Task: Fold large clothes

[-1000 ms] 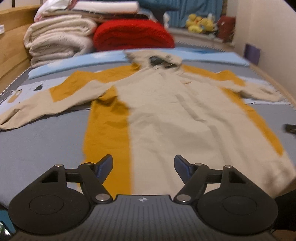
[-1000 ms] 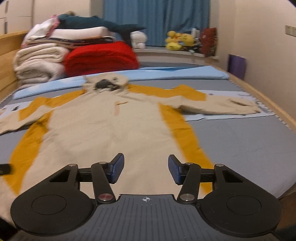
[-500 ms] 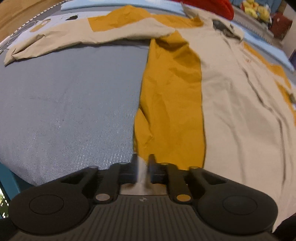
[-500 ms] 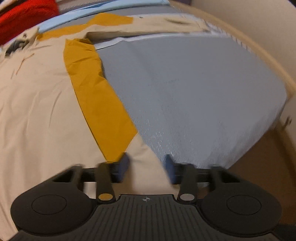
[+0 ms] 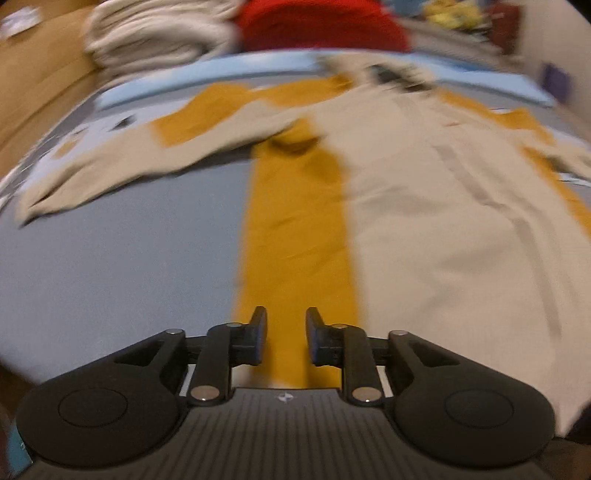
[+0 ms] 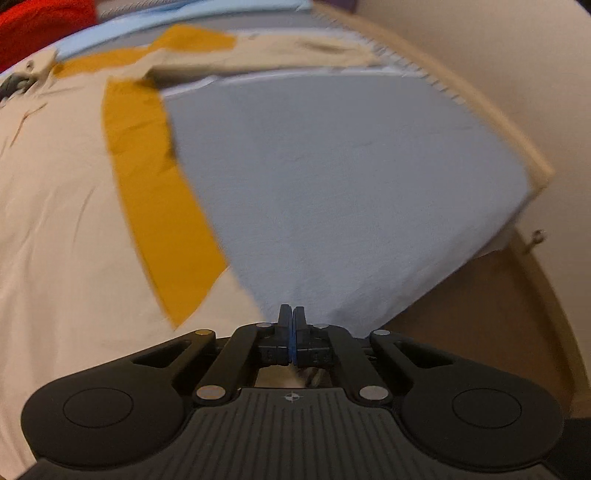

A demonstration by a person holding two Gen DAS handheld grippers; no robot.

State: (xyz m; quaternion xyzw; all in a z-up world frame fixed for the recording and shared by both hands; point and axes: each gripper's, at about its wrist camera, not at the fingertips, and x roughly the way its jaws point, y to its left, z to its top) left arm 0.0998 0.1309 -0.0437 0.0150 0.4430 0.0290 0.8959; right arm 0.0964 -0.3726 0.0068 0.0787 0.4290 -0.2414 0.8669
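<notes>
**Coat spread on the bed, one claw parted, one pressed together**

No bins or baskets show in either view; the bed [image 6: 351,177] with its grey sheet carries everything. The coat [image 5: 424,221], beige with mustard side panels, lies flat and face up on it, collar at the far end, sleeves stretched out to either side.

The left claw [image 5: 282,334] hovers over the near end of the coat's mustard strip. Its jaws have just been opening and stand apart, with the mustard cloth showing in the gap between them and neither pad pressing on it. Ahead of this claw the strip runs straight away toward the armpit; to its left is bare sheet, to its right the beige front. This view is blurred.

The right claw [image 6: 291,330] sits at the coat's near corner, where beige hem meets the sheet. Its jaws are pressed together; cloth shows just under them, so they may be pinching the hem, though I cannot be sure. Folded blankets [image 5: 155,33] and a red blanket [image 5: 321,26] are stacked beyond the collar.
</notes>
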